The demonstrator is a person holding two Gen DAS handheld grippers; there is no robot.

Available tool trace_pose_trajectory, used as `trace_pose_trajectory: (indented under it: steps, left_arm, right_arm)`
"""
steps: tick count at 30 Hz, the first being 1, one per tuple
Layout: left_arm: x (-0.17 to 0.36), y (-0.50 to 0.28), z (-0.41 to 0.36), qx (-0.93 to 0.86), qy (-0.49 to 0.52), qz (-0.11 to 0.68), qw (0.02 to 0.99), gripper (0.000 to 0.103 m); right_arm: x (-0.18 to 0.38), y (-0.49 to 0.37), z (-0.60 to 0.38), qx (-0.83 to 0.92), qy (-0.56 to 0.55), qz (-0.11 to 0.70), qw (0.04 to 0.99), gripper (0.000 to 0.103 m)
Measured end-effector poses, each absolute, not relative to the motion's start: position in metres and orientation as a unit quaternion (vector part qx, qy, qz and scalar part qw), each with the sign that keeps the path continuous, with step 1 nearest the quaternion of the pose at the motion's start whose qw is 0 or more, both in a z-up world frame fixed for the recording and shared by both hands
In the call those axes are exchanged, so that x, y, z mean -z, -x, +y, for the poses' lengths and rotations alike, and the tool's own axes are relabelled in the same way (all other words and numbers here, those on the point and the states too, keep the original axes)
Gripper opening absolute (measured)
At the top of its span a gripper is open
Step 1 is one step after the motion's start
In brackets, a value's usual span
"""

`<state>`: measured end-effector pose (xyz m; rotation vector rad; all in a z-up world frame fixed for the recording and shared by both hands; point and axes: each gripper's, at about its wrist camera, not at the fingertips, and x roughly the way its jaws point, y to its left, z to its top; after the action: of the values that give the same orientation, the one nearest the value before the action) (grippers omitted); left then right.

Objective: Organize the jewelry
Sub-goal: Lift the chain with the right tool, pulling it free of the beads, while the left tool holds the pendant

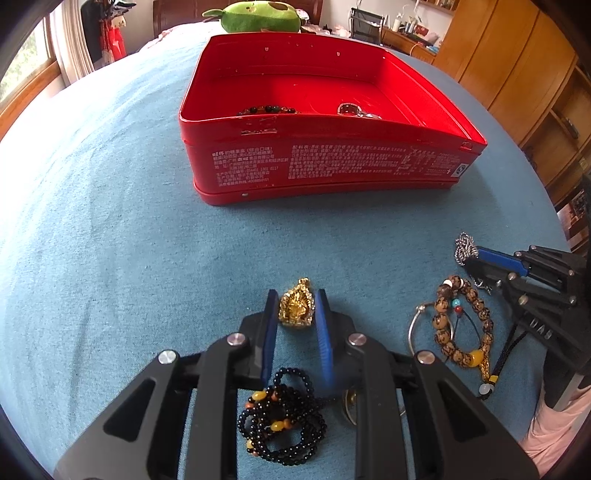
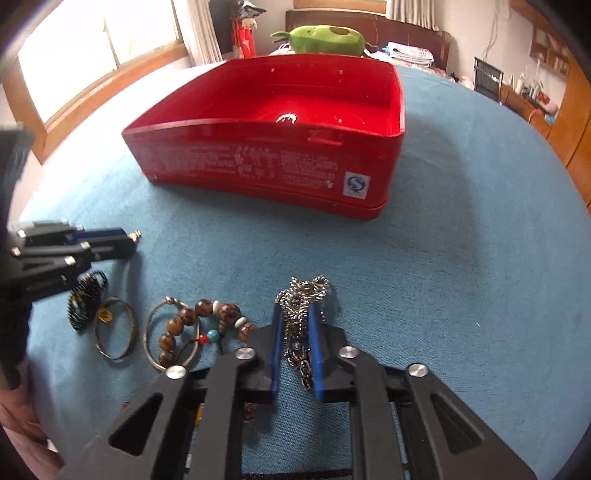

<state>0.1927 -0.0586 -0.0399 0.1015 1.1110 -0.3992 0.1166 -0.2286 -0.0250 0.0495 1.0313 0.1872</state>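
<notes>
Jewelry sits gripped on both sides: left gripper [image 1: 297,308] clamps the gold pendant [image 1: 295,310], right gripper [image 2: 297,325] clamps the silver chain [image 2: 301,306]; the red tin [image 1: 325,162] lies straight ahead of both.

home bedroom: bed [image 1: 110,221] with blue cover, wooden headboard [image 2: 369,22], green plush toy [image 1: 258,16], wooden wardrobe [image 1: 517,74], curtained window [image 2: 92,48].

Each gripper, the left gripper [image 1: 297,306] and the right gripper [image 2: 294,321], has matte black angular linkage arms with triangular cut-outs, round silver screws [image 1: 237,338] at the pivots and flat blue fingers [image 1: 324,332]. A pale pink sleeve [image 1: 554,428] shows at the near right.
</notes>
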Motion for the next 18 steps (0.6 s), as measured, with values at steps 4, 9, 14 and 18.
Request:
trace_pose_trajectory:
  steps: [4, 9, 14, 18]
  left_arm:
    - [0.037, -0.19, -0.056, 0.196, -0.041, 0.521, 0.83, 0.018]
    - [0.027, -0.186, -0.05, 0.203, -0.031, 0.504, 0.839, 0.018]
    - [0.016, -0.182, -0.043, 0.21, -0.018, 0.494, 0.844, 0.018]
    - [0.011, -0.181, -0.042, 0.21, -0.011, 0.489, 0.846, 0.018]
  right_arm:
    - [0.015, -0.113, -0.249, -0.093, -0.067, 0.474, 0.873, 0.01]
    - [-0.007, -0.101, -0.271, -0.127, -0.122, 0.431, 0.885, 0.009]
    - [-0.016, -0.099, -0.273, -0.142, -0.144, 0.412, 0.889, 0.009]
    - [-0.011, -0.103, -0.267, -0.138, -0.134, 0.423, 0.886, 0.009]
